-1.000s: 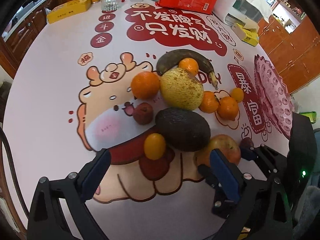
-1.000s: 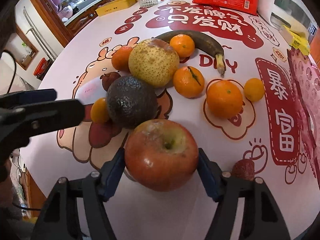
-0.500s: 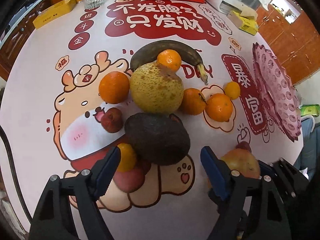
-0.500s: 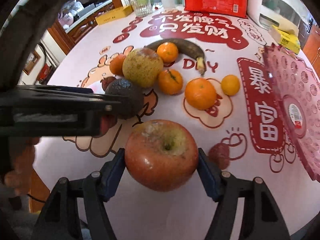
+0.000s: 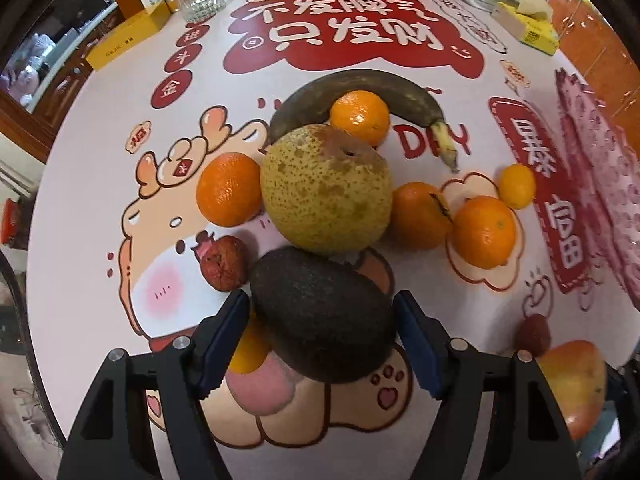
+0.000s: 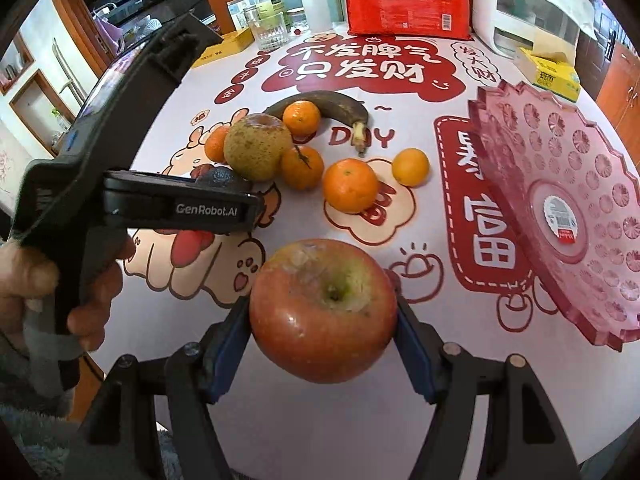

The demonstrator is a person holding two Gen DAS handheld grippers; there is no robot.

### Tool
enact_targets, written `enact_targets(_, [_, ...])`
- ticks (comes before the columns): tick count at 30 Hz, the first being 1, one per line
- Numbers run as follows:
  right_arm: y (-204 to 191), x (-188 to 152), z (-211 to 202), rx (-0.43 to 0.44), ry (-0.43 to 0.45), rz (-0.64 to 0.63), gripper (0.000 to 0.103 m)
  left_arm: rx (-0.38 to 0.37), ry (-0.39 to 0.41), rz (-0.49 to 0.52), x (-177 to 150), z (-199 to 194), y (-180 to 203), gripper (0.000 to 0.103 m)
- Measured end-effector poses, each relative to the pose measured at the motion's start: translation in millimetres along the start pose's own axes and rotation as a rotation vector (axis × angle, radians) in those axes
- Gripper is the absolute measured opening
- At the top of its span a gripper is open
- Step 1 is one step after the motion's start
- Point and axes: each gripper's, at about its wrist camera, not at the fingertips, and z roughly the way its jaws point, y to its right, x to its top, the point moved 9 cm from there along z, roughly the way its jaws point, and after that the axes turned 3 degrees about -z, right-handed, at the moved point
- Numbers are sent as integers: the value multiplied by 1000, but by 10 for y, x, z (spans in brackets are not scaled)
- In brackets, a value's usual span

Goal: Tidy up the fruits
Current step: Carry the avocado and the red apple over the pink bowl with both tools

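Note:
A dark avocado (image 5: 324,312) lies on the printed tablecloth (image 5: 100,184), in front of a speckled pear (image 5: 326,188). My left gripper (image 5: 320,320) points down over the avocado. Its jaws are closing with the avocado between the blue pads (image 5: 222,340), which stand at its sides with a thin gap on the left. My right gripper (image 6: 324,320) is shut on a red apple (image 6: 324,308) and holds it above the table. A pink plastic plate (image 6: 560,208) lies to the right of the apple. Several oranges (image 6: 350,186) and a dark banana (image 6: 324,104) lie beyond.
A small orange fruit (image 5: 248,348) sits against the left pad, and a red lychee (image 5: 224,262) lies just beyond it. At the table's far edge stand a red packet (image 6: 404,4), a glass (image 6: 272,28), yellow boxes (image 6: 552,76) and a white appliance (image 6: 528,4). A hand (image 6: 52,292) holds the left gripper's handle.
My left gripper came forward and down over the avocado and its jaws narrowed around it. My right gripper rose with the apple and drew back, bringing the pink plate into view.

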Motion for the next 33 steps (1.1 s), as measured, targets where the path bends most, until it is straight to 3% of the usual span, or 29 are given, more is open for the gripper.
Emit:
enact_targets(10, [156, -50, -48, 30, -1, -22, 69, 44, 15, -15, -186, -92, -10, 67])
enact_targets(17, [179, -42, -22, 57, -7, -53, 69, 140, 54, 47, -243, -79, 80, 62])
enact_targets(20, [186, -57, -16, 63, -15, -63, 69, 116, 56, 19, -236, -98, 77, 61])
enact_targets(24, [199, -61, -32, 63, -17, -74, 69, 28, 60, -32, -266, -149, 136, 61])
enact_targets(33, [208, -17, -92, 62, -1, -89, 69, -16, 105, -63, -416, -325, 205, 61])
